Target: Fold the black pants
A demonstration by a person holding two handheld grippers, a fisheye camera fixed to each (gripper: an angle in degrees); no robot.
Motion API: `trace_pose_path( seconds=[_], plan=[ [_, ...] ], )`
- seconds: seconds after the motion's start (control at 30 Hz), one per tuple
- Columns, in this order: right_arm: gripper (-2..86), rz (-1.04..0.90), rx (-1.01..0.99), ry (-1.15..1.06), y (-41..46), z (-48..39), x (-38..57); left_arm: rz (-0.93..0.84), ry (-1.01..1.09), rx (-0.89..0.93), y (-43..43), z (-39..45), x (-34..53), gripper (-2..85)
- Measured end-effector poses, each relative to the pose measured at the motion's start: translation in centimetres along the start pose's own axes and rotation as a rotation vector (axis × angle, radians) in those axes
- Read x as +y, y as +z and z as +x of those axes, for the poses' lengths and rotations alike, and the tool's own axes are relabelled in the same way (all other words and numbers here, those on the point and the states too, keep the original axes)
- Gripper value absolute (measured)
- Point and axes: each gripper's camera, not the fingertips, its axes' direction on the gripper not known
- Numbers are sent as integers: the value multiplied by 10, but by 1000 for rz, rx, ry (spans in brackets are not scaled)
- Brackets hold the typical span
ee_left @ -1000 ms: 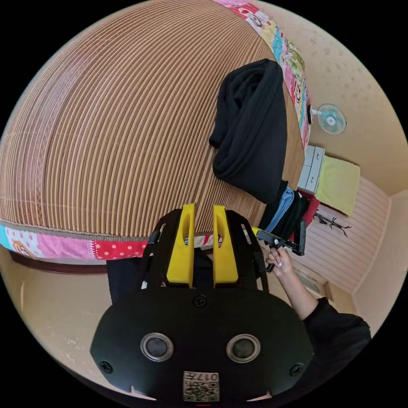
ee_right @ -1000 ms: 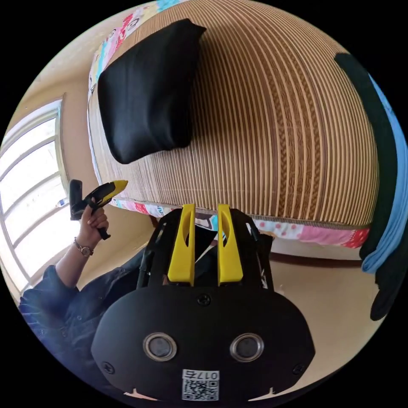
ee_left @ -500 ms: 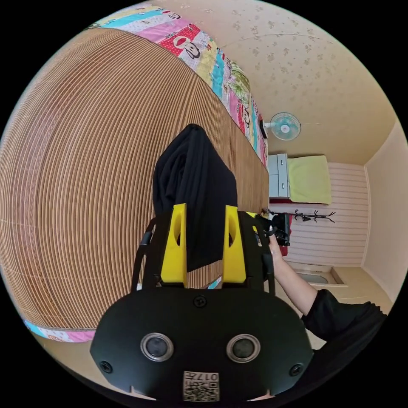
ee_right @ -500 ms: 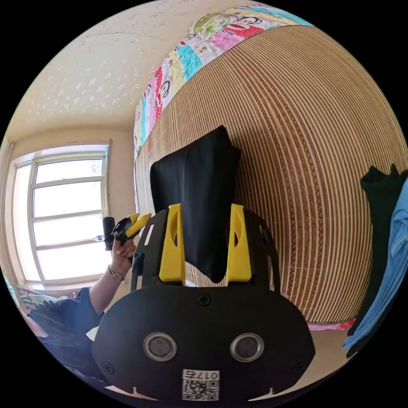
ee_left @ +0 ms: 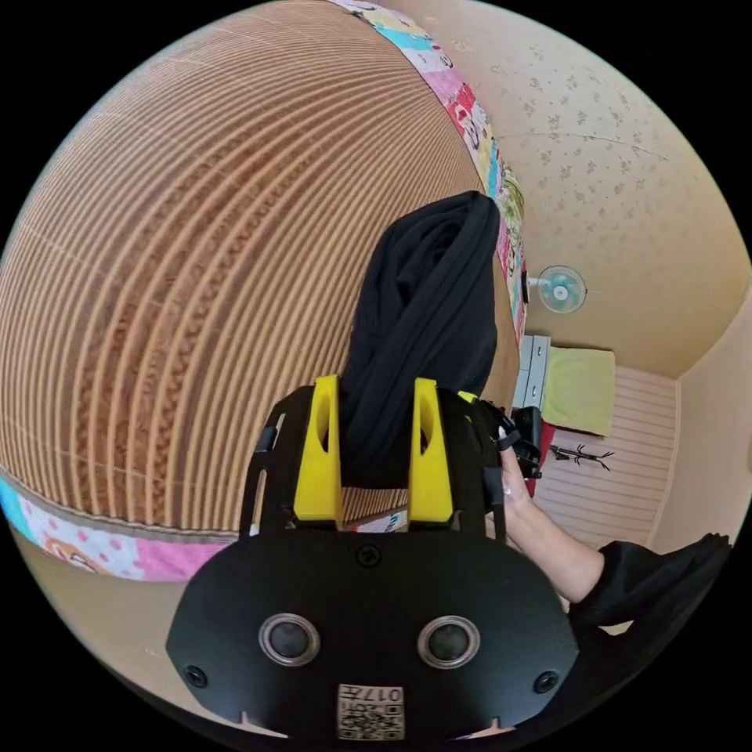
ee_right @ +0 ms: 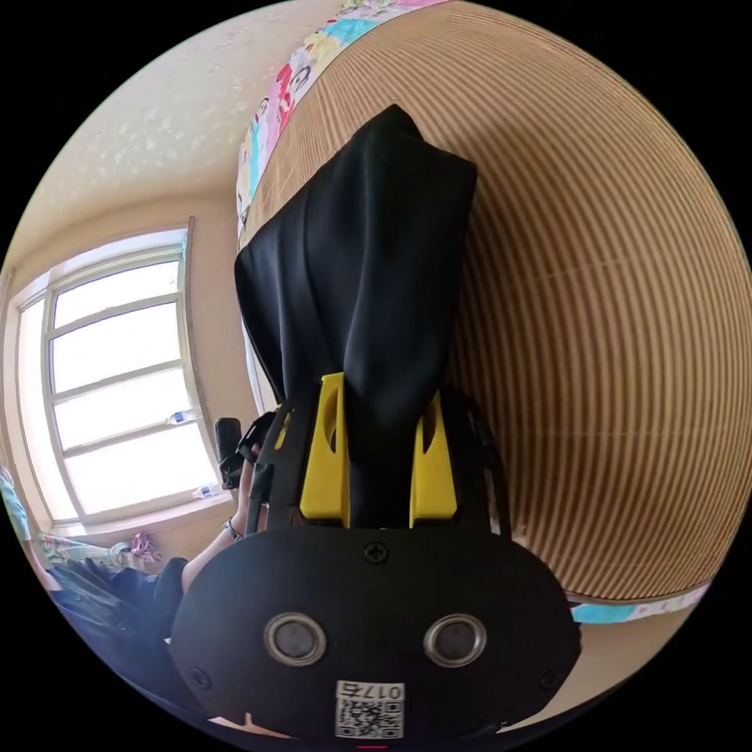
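Both grippers [ee_left: 374, 450] [ee_right: 378, 454], jaws apart, straddle the pants' [ee_left: 427, 329] near end; soft, limp cloth, best pinched at corners.

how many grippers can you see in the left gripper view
2. The left gripper sits at the bottom centre, its yellow jaws either side of the black pants on the striped mat. The right gripper is held in a hand just beside it, mostly hidden.
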Motion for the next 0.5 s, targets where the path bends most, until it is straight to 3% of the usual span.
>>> trace_pose_path(
  seconds=[0.17, 0.33, 0.43, 0.5],
  plan=[
    [111, -233, 12, -98, 136, -99, -26, 142, -68, -185, -106, -78, -9, 140],
    [116, -348, -41, -77, 266, -200, -49, 423, -178, -425, -221, -119, 0, 139],
    [122, -387, 32, -143, 324, -272, -56, 546, -184, -398, -243, -129, 22, 125],
    [125, -412, 107, -220, 351, -314, -58, 502, -164, -388, -231, -135, 26, 124]
  ],
)
